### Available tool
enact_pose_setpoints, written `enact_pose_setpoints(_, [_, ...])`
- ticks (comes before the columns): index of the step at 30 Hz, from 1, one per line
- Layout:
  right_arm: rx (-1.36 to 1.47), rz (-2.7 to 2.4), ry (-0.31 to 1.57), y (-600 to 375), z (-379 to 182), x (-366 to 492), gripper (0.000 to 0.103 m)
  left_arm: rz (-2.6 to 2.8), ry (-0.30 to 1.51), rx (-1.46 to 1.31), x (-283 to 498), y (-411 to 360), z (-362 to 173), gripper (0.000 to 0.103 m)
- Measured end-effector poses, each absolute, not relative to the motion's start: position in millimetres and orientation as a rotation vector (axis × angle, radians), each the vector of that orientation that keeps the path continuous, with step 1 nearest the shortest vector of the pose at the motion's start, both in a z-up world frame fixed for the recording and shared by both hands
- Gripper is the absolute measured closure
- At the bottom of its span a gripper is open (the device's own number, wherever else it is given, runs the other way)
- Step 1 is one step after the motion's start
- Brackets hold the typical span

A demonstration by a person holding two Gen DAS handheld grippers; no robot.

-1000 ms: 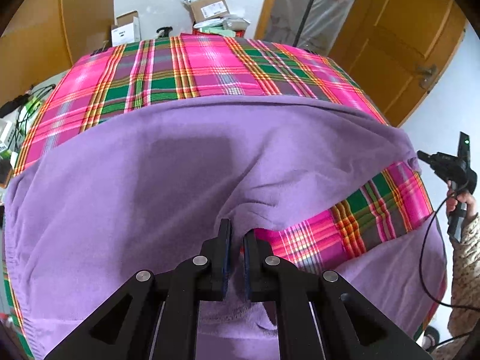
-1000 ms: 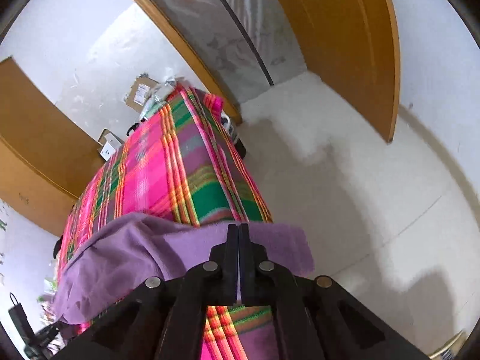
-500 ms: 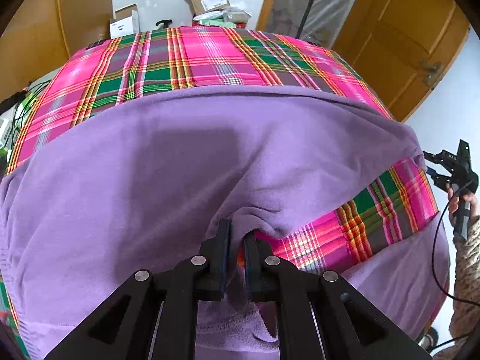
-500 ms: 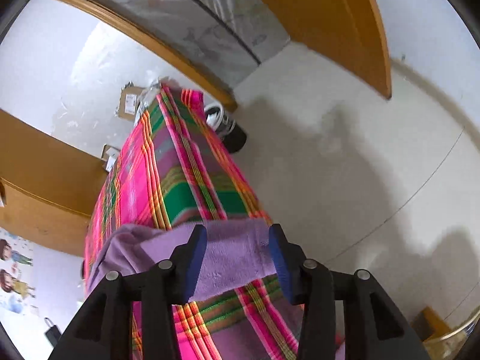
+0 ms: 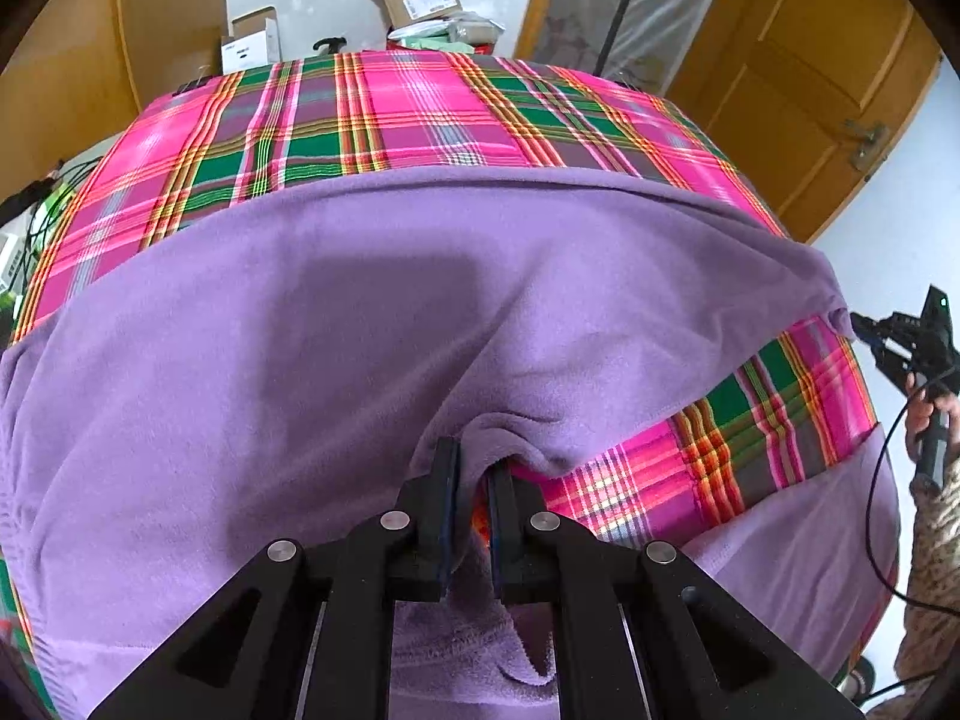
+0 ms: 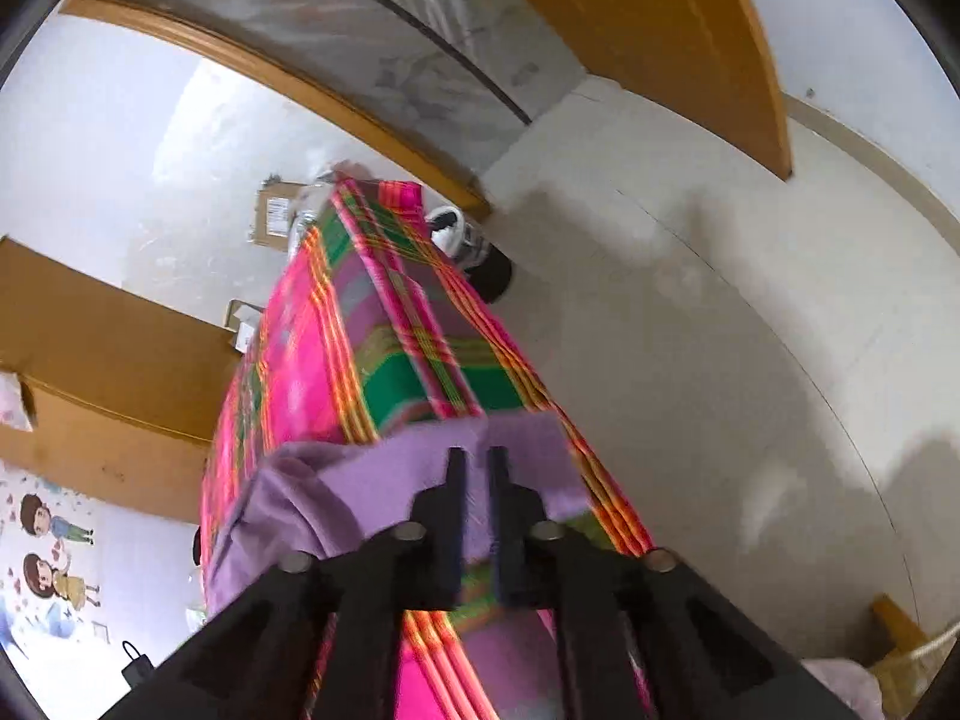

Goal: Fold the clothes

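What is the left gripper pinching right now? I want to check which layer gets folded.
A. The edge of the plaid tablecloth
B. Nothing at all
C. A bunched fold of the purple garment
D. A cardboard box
C: in the left wrist view the left gripper has its jaws nearly together on a gathered fold of the purple garment, which lies over the plaid tablecloth.
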State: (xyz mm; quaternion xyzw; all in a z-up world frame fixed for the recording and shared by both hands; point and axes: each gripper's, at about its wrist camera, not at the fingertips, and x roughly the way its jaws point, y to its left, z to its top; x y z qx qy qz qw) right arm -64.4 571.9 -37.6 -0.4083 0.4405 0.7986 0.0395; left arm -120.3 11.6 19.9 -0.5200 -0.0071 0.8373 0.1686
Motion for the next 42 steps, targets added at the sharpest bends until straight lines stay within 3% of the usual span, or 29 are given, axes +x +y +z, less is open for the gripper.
enact_pose_setpoints(3, [-1.252, 2.447, 1.405, 565.2, -40.4, -51.3, 0.064, 2.380, -0.018, -1.477, -120.5, 11.9, 19.6, 0.096])
enact_pose_setpoints(11, [-1.239, 2.392, 1.540, 561.3, -53.8, -59.4, 0.063, 2.384, -0.034, -1.471, -119.8, 9.2, 20.4, 0.096])
enact_pose_setpoints(12, [-1.219, 2.393, 1.545, 562.3, -53.6, -60.7, 0.069, 2.383, -0.042, -1.471, -119.9, 8.2, 20.5, 0.096])
enact_pose_setpoints(13, [-1.200, 2.398, 1.542, 563.0, -52.5, -62.1, 0.085, 2.383, -0.051, -1.470, -119.9, 7.4, 20.6, 0.096])
enact_pose_setpoints(15, [-1.171, 2.440, 1.473, 561.8, -42.8, -65.8, 0.099, 2.383, -0.060, -1.470, -120.1, 6.3, 20.7, 0.096])
enact_pose_setpoints(18, [-1.093, 2.521, 1.342, 561.0, -17.2, -72.8, 0.099, 2.385, -0.070, -1.470, -120.3, 5.0, 21.0, 0.096])
enact_pose_setpoints(24, [-0.890, 2.642, 1.289, 575.9, 30.2, -75.7, 0.099, 2.386, -0.107, -1.469, -120.1, 0.5, 19.6, 0.096])
enact_pose_setpoints(34, [-1.124, 2.405, 1.199, 581.0, -28.1, -77.9, 0.098, 2.374, -0.081, -1.466, -119.2, 2.0, 19.4, 0.096])
enact_pose_setpoints(42, [-1.049, 2.445, 0.960, 569.8, -0.1, -72.1, 0.098, 2.360, -0.089, -1.448, -115.0, 1.5, 23.6, 0.096])
